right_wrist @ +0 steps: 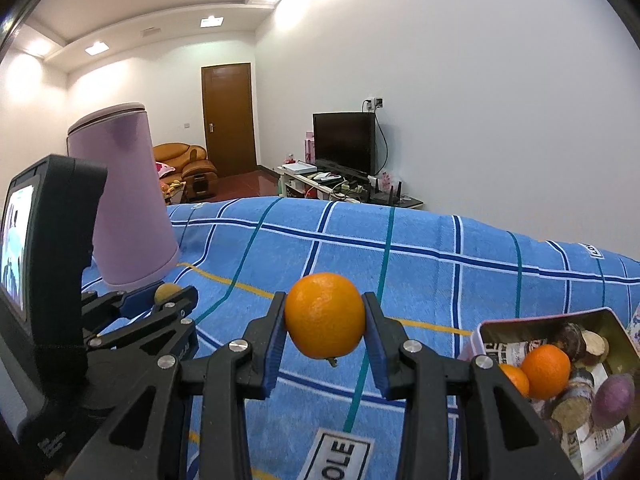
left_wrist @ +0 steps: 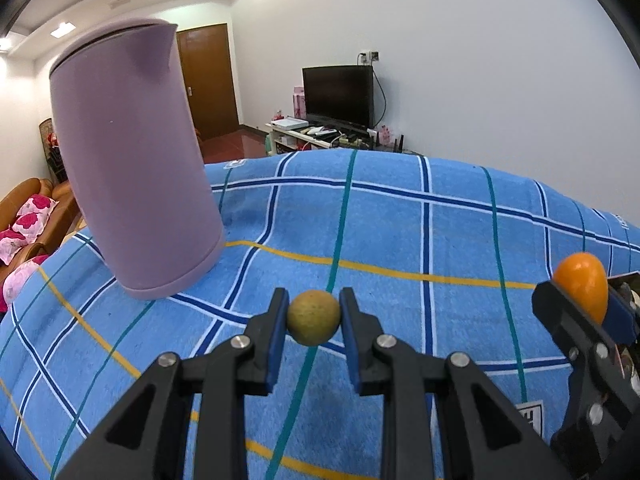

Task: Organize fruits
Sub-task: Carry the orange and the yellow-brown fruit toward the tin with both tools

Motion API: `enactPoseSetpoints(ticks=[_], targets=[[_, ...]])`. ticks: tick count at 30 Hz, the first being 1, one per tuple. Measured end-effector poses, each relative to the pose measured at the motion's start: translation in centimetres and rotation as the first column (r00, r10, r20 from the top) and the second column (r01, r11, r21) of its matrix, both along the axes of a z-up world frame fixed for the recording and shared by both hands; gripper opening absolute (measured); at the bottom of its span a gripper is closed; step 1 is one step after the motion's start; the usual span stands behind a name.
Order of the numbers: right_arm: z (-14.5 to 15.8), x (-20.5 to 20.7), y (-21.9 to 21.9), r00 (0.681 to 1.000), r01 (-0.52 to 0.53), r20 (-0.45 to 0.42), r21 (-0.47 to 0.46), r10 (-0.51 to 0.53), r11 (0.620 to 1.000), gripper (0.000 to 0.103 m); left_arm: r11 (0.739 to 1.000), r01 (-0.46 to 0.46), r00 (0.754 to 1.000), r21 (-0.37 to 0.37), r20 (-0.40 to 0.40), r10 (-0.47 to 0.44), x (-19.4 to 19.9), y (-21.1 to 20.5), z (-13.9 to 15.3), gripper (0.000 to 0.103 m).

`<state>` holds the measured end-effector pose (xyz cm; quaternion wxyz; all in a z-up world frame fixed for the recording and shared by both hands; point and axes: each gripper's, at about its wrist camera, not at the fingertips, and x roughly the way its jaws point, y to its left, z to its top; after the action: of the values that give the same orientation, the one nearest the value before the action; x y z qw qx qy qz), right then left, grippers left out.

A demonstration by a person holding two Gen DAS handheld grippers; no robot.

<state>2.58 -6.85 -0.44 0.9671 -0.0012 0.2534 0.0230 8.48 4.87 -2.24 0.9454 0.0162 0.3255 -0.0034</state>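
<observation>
cloth (left_wrist: 400, 232): blue, navy-white-teal-yellow checks | kettle (left_wrist: 132, 168): lilac | small fruit (left_wrist: 314, 317): yellow-green, speckled | orange (right_wrist: 325, 315): bright orange | gripper pads (right_wrist: 276, 344): blue | tin (right_wrist: 500, 326): pink rim

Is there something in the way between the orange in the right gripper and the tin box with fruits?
Nothing visible. The orange is clamped in the right gripper; only open blue cloth lies between it and the tin box.

White label sewn on blue plaid cloth (right_wrist: 420, 272), right wrist view, bottom centre: letters "OLE" (right_wrist: 344, 454) legible, turned sideways (start of word hidden behind claw). Second label at cloth's far right edge (right_wrist: 597, 251): cropped, unreadable. Print on wrappers inside tin (right_wrist: 540, 320): too small to read.
</observation>
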Motion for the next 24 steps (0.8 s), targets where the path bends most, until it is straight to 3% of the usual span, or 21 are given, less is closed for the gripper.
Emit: enactPoseSetpoints(ticks=[24], targets=[[0.2,-4.1,-0.7,1.000,0.026,0.012,-0.013,-0.026,1.000,0.039,1.000,-0.003,0.996,-0.023,0.088,0.005,-4.9,0.0,0.7,0.027]])
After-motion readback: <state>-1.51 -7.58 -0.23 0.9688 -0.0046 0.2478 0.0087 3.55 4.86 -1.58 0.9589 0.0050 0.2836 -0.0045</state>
